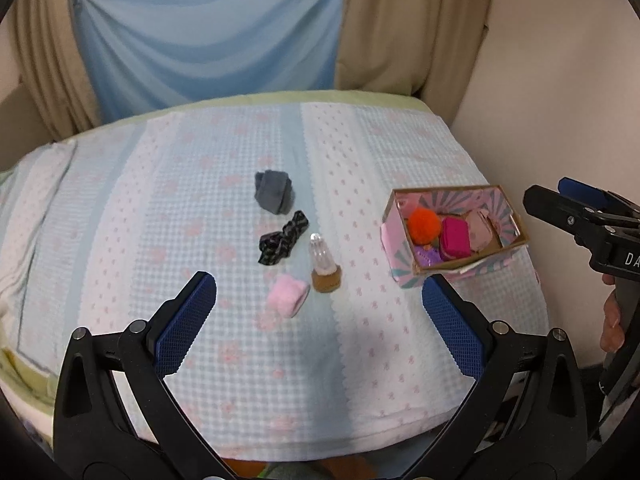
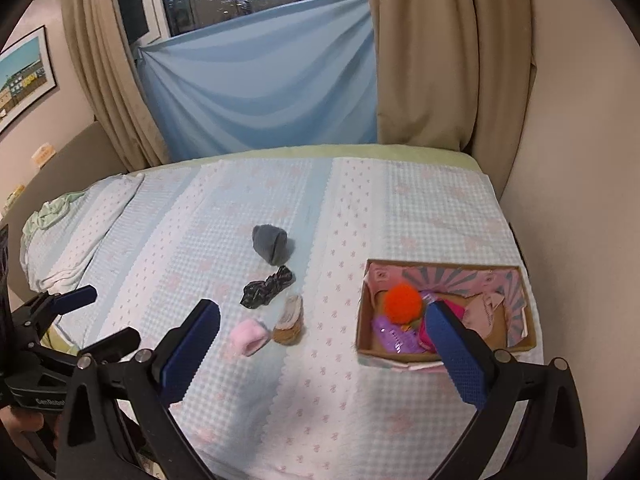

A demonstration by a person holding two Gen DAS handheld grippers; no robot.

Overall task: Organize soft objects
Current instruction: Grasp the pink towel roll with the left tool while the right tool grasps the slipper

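Three soft items remain loose on the bed, as the left wrist view shows: a grey sock bundle, a dark patterned scrunchie and a pink fluffy item. A small clear-capped bottle stands upright just beside the pink item. The left gripper hangs above the pink item with its fingers spread wide and empty. The cardboard box at right already holds an orange pom-pom and a magenta pouch.

Right wrist view: the right gripper is also wide and empty, one finger over the box, the other near the pink item.

Step in hand, as judged: between placements, selecting the next item. The next move calls for lowering the left gripper over the pink item, clear of the bottle, then closing gently and carrying it to the box.
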